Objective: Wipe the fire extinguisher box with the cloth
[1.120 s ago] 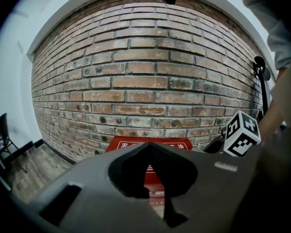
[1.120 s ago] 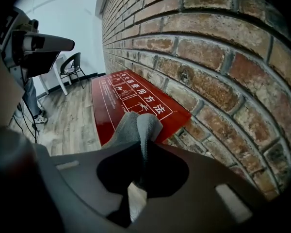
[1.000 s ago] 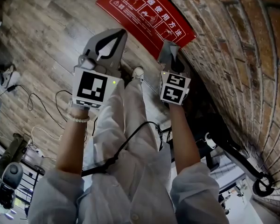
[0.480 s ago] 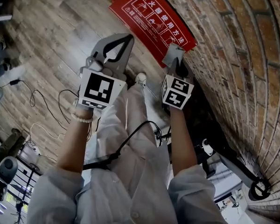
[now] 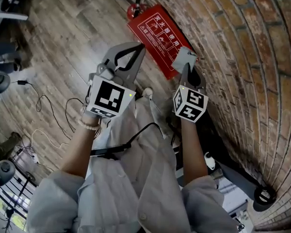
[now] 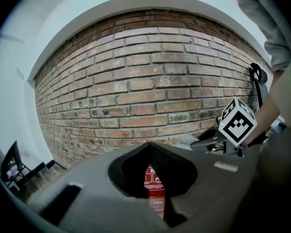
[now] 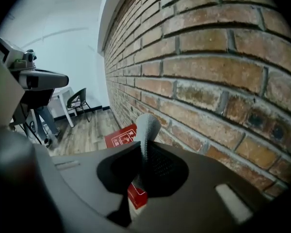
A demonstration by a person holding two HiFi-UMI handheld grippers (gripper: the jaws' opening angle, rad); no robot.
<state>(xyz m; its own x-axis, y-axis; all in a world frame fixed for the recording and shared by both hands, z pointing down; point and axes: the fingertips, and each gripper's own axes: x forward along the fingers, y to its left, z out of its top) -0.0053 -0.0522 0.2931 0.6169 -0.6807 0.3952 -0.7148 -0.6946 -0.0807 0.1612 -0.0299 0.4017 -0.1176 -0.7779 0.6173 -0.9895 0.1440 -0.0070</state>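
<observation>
The red fire extinguisher box stands on the wooden floor against the brick wall, with white instruction print on its face. A red extinguisher top shows just beyond it. My right gripper is shut on a grey cloth, which overlaps the box's near corner in the head view. In the right gripper view the cloth sticks up between the jaws, with the box behind it. My left gripper is shut and empty, left of the box. The box shows through its jaw opening.
The brick wall runs along the right. A black scooter leans at its foot near the person's legs. Cables trail over the wooden floor at left. A chair and a stand with equipment are further along the room.
The view has swung, so the box sits higher and smaller. Both grippers shifted right and forward; the cloth now overlaps the box's near corner. Both stay shut.
</observation>
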